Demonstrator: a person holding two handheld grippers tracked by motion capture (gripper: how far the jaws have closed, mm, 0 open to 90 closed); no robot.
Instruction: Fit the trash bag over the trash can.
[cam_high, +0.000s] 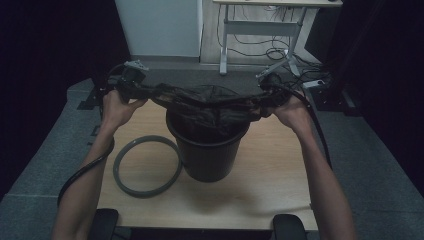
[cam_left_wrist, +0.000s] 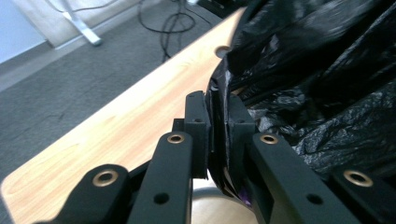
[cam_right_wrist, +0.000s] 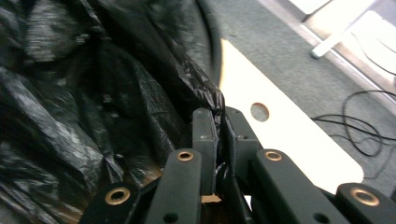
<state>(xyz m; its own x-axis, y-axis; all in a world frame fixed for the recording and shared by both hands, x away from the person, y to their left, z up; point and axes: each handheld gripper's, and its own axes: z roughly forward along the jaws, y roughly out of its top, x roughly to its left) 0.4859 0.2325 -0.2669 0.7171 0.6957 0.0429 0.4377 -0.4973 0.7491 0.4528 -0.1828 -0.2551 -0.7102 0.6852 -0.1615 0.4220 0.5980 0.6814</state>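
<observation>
At the left of the high view we have the left gripper (cam_high: 131, 80) clenched on one edge of the black bin bag (cam_high: 205, 102). Its own view confirms the hold: the two jaws stand almost together with a fold of the bag's (cam_left_wrist: 317, 88) film pinched between the pads, and the wooden table (cam_left_wrist: 121, 126) runs off toward the upper middle of that frame.

Lower left of centre in the high view, a grey ring (cam_high: 147, 166) lies flat on the table (cam_high: 280, 175), just beside the black bin (cam_high: 207, 150) and untouched.

In the middle, the bag is stretched wide between our two hands, its mouth held above the bin's rim while its body sags down into the bin. We judge that we are in the step of opening the liner over the bin, before fitting it.

At the right of the high view, the right gripper (cam_high: 270, 82) is likewise clamped on the opposite edge. In its own view the bag (cam_right_wrist: 93, 93) fills the left side and a pleat of film is caught between the closed jaws.

The next move, as we read it, calls for lowering both edges evenly and drawing the mouth down around the outside of the rim, keeping the film taut without tearing it. The grey ring probably goes on afterwards to hold the liner.
</observation>
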